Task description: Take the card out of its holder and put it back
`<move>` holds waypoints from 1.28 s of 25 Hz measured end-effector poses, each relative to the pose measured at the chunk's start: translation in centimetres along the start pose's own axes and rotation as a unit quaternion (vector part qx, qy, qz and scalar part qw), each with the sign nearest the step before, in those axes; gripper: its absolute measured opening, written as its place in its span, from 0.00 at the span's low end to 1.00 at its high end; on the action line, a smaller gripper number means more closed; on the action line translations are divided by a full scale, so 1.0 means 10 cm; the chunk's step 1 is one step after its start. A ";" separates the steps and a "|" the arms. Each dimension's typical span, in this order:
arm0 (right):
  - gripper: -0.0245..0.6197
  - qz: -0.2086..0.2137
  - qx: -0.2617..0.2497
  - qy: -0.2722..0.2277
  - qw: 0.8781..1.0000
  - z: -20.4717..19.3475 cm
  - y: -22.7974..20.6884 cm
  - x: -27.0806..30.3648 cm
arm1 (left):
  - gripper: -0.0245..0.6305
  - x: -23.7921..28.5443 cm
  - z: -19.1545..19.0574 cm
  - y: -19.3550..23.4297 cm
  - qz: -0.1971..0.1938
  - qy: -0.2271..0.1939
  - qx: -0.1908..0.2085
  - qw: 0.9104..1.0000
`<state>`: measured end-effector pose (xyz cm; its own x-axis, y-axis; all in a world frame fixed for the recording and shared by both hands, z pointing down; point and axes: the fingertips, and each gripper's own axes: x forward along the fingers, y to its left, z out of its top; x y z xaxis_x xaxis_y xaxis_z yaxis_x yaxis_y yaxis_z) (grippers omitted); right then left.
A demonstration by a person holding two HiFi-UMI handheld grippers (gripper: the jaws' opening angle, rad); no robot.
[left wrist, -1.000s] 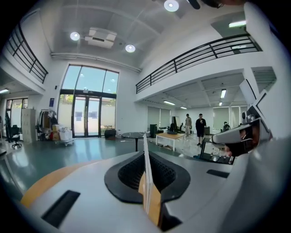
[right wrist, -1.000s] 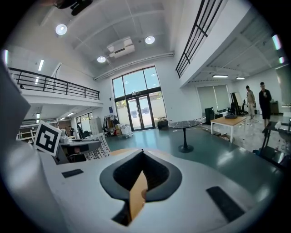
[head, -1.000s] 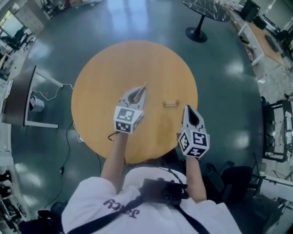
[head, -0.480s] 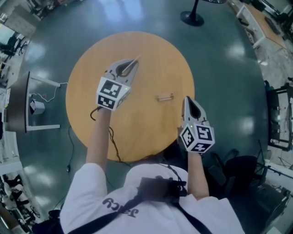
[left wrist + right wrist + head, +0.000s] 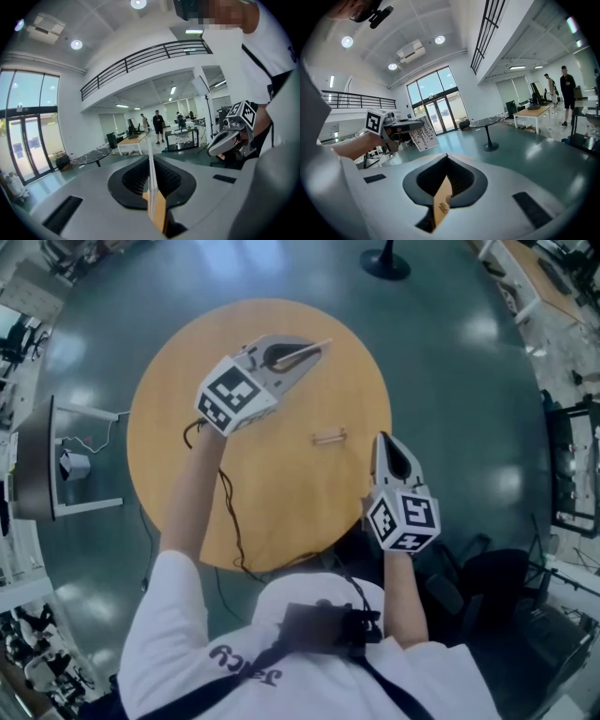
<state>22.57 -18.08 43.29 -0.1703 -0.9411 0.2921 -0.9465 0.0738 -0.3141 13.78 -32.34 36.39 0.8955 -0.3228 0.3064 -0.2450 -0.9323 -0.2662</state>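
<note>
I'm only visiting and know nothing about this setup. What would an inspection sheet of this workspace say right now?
Surface: round wooden table, carrying only the holder.
Job's things: card out, held above the table; small wooden holder lying on it without the card.
Clutter: nothing seen.
Grippers: left gripper shut on the card; right gripper shut, holding nothing, over the table's near right edge.
Cables: dark cable trailing from the left gripper across the table.
Surroundings: glossy dark floor; monitor on a stand; people far off.
</note>
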 end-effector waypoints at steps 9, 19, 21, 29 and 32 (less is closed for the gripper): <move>0.07 -0.020 0.026 0.016 0.999 -0.09 -0.24 0.01 | 0.07 0.41 -0.16 -0.37 -0.120 -0.052 -0.058 0.990; 0.07 -0.018 0.058 0.038 0.997 -0.23 -0.25 0.06 | 0.07 0.48 -0.81 -0.63 -0.141 -0.009 -0.099 0.985; 0.07 -0.020 0.058 0.043 0.997 -0.27 -0.25 0.07 | 0.07 0.49 -0.96 -0.71 -0.145 0.001 -0.105 0.984; 0.07 -0.026 0.058 0.063 0.996 -0.43 -0.28 0.04 | 0.07 0.51 -1.29 -1.03 -0.159 0.013 -0.136 0.978; 0.07 -0.030 0.057 0.070 0.995 -0.48 -0.28 0.04 | 0.07 0.52 -1.37 -1.09 -0.162 0.016 -0.141 0.976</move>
<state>23.86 -17.12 48.61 -0.1589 -0.8868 0.4339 -0.9200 -0.0265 -0.3910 16.02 -26.06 53.41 0.9318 -0.0033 0.3630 -0.0469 -0.9927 0.1115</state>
